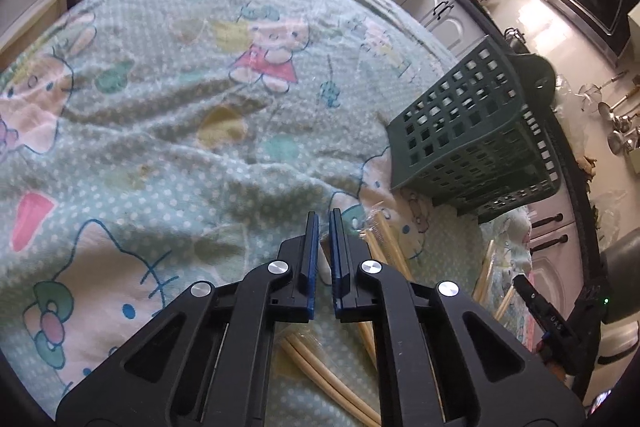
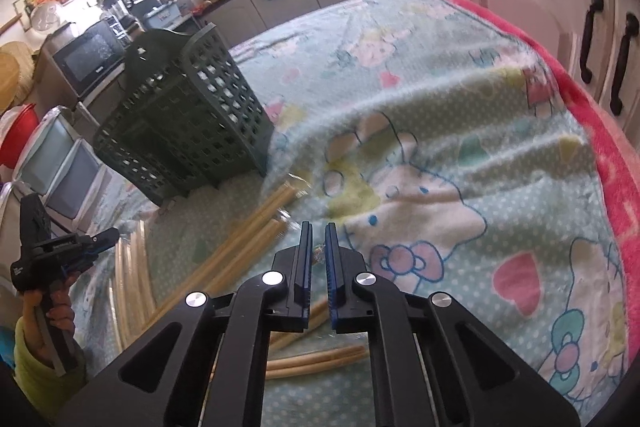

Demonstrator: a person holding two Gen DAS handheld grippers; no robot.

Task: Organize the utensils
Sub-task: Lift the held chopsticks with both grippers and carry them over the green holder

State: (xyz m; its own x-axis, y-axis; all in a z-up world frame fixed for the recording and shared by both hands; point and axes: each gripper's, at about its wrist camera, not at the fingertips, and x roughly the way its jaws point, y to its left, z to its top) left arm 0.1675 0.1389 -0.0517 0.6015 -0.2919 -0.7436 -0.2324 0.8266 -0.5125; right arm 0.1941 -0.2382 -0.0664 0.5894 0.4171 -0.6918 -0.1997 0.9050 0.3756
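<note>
Your left claw [image 1: 324, 217] has its blue-padded fingers drawn almost together with only a thin slit between them, and nothing shows clamped there; it is closed on nothing, hanging tilted down over the cloth. Just under and to the right of it lie the pale chopsticks [image 1: 384, 239], some in clear wrapping, spread on the patterned tablecloth [image 1: 160, 131] that covers the desk. More of them run beneath the claw's body at the near edge of the left wrist view.

Your right claw [image 2: 319, 227] is in the same state: pads nearly meeting, closed, with no utensil pinched between them. In the right wrist view the chopsticks [image 2: 248, 231] lie just left of and below its tips, several pointing toward the far left, and two more lie crosswise nearer to you. Off at the left edge your other hand [image 2: 52, 311], in a yellow-green sleeve, holds the left tool above a curved bundle of sticks.

Farther on, the dark green lattice basket [image 1: 472, 131] stands on the cloth, just beyond the far ends of the chopsticks. Behind it are white kitchen cabinets [image 2: 532, 11] with dark handles and a microwave [image 2: 90, 61].
</note>
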